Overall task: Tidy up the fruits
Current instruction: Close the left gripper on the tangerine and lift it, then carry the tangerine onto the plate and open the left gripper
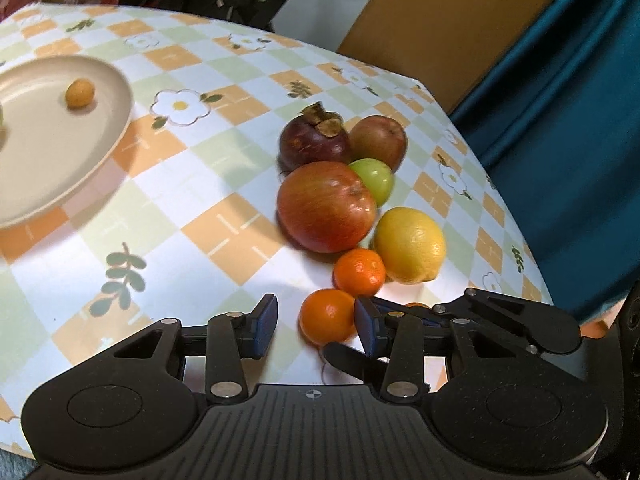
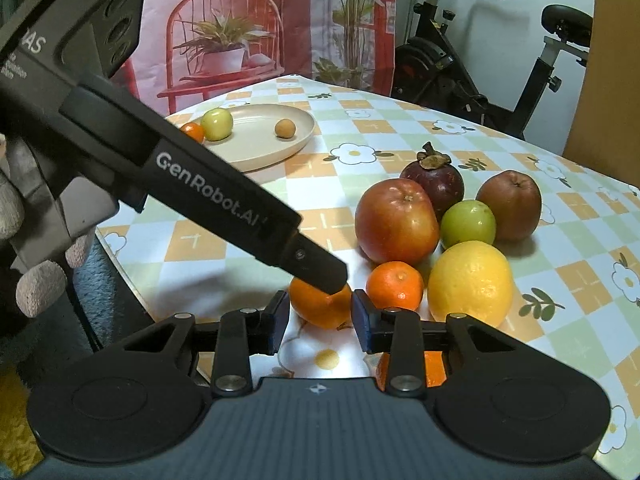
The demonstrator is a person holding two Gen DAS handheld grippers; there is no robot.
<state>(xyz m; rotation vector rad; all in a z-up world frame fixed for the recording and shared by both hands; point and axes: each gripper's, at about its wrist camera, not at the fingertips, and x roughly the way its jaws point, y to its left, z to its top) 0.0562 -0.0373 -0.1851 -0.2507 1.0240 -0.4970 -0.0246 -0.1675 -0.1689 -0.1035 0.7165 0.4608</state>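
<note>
Fruits cluster on the checkered table: a mangosteen [image 1: 314,136], a large red apple [image 1: 326,206], a small green apple [image 1: 372,180], a brown-red fruit [image 1: 380,140], a lemon [image 1: 410,244] and two mandarins [image 1: 359,272] [image 1: 328,322]. My left gripper [image 1: 316,322] is open, its right pad touching the near mandarin. In the right wrist view my right gripper [image 2: 320,314] is open around that same mandarin [image 2: 320,306], with the left gripper's body [image 2: 208,184] crossing above it. A beige plate [image 2: 280,148] holds a green fruit [image 2: 217,124], a small orange [image 2: 193,131] and a kumquat [image 2: 285,128].
The table edge [image 1: 500,184] runs along the right in the left wrist view, with a teal curtain [image 1: 560,120] and a brown board beyond it. Another orange fruit [image 2: 434,364] lies under my right gripper's linkage. An exercise bike [image 2: 480,52] stands behind the table.
</note>
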